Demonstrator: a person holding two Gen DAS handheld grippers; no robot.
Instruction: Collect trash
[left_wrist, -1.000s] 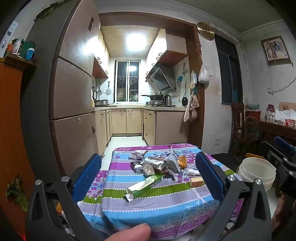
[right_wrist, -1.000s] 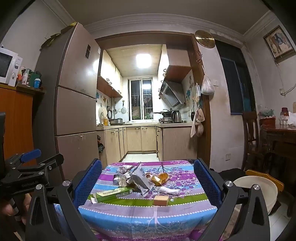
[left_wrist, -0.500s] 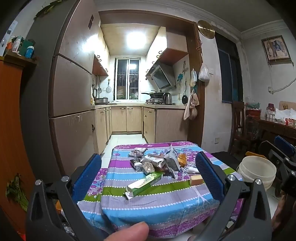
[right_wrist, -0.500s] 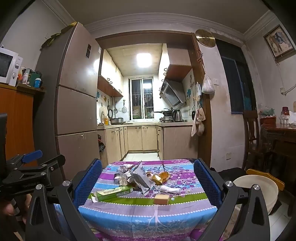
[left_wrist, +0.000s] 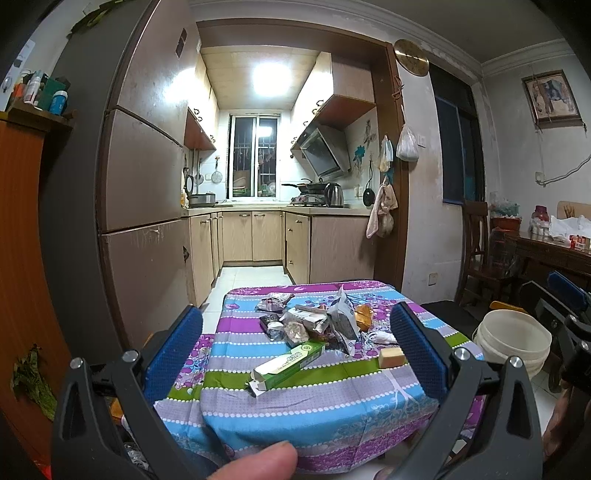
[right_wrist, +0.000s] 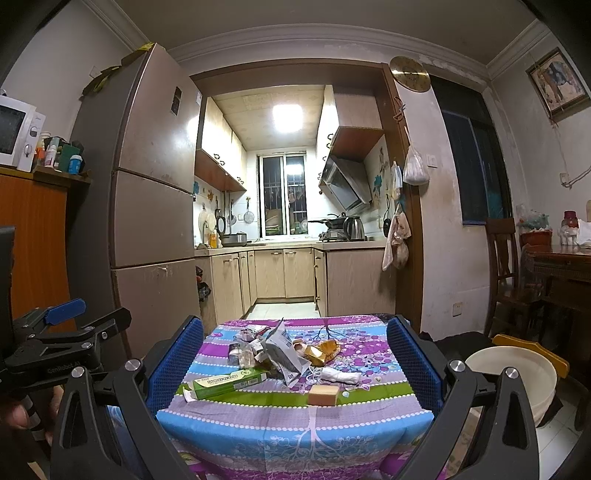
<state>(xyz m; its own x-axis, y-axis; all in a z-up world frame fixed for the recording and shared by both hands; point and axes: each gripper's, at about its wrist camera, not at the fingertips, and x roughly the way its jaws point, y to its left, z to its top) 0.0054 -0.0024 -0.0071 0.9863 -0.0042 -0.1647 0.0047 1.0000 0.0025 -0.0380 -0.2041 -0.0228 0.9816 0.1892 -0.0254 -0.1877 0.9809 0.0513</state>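
Observation:
A pile of trash (left_wrist: 317, 325) lies on a small table with a striped cloth (left_wrist: 314, 406): a green and white carton (left_wrist: 288, 363), crumpled wrappers, a torn grey paper pack (right_wrist: 282, 349), a small tan block (right_wrist: 323, 395) and a golden wrapper (right_wrist: 325, 349). My left gripper (left_wrist: 295, 347) is open and empty, held short of the table's near edge. My right gripper (right_wrist: 293, 354) is open and empty, also short of the table. A cream bucket (right_wrist: 513, 373) stands on the floor right of the table.
A tall fridge (left_wrist: 140, 206) stands left of the table. The kitchen doorway opens behind it. A dark wooden chair (right_wrist: 506, 280) and a side table (right_wrist: 561, 258) stand at the right. The left gripper body shows at the left edge of the right wrist view (right_wrist: 55, 343).
Both views have shifted slightly; the table sits a bit lower and nearer in the left wrist view. Both grippers stay open and empty.

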